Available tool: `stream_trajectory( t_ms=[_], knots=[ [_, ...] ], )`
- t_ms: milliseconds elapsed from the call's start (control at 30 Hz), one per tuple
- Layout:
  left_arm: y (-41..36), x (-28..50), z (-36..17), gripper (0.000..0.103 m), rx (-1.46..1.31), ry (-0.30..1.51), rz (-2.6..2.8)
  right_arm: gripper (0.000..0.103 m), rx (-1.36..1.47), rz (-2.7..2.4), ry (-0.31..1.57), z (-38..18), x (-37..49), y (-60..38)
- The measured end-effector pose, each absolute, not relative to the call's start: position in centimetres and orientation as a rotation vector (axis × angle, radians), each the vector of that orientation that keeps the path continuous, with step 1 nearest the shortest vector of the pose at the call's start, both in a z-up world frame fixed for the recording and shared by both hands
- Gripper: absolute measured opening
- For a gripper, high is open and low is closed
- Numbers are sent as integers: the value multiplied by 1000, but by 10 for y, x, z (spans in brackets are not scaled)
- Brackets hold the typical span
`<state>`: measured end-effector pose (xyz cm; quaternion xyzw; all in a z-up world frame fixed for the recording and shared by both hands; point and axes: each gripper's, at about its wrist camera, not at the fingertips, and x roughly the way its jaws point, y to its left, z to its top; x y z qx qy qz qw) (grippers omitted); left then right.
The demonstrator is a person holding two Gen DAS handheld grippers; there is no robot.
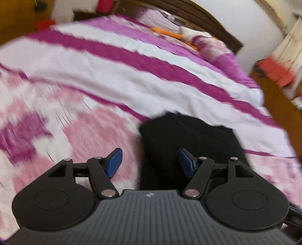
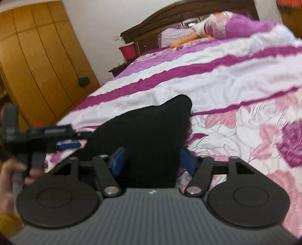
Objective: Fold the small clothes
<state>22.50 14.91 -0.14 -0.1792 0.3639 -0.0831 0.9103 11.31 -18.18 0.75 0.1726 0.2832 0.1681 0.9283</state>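
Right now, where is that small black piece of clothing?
The small black garment lies on the pink-and-white floral bedspread near the bed's foot, between the open fingers of the right hand-held gripper, with the left hand-held gripper at its left edge.

The garment (image 1: 188, 147) at lower centre is plain black. The bedspread (image 1: 113, 79) under it is white with magenta stripes, and pink and purple roses fill its lower right in the right wrist view. Both grippers' fingers (image 1: 115, 163) have blue pads on black arms. The wardrobe (image 2: 37, 62) at upper left is honey-brown; the bucket (image 2: 128, 49) by the dark brown headboard (image 2: 169, 17) is red.
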Motion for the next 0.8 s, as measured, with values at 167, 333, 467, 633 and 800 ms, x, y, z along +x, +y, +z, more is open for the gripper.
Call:
stream_trajectory(
  t_ms=[167,333,467,633,800],
  knots=[
    [133,213,-16,79,-398,822,-278,68,359,363,642,-3,123,-178],
    [120,213,-35,81,-409,833,-293,73,448,425,720,-26,137,-175],
    [106,217,-44,76,-427,834,-372,72,506,472,731,-34,148,-173],
    [96,212,-38,56,-474,818,-400,39,558,498,762,-21,155,-182],
    [69,188,-12,53,-467,795,-471,37,546,516,736,10,134,-200]
  ],
)
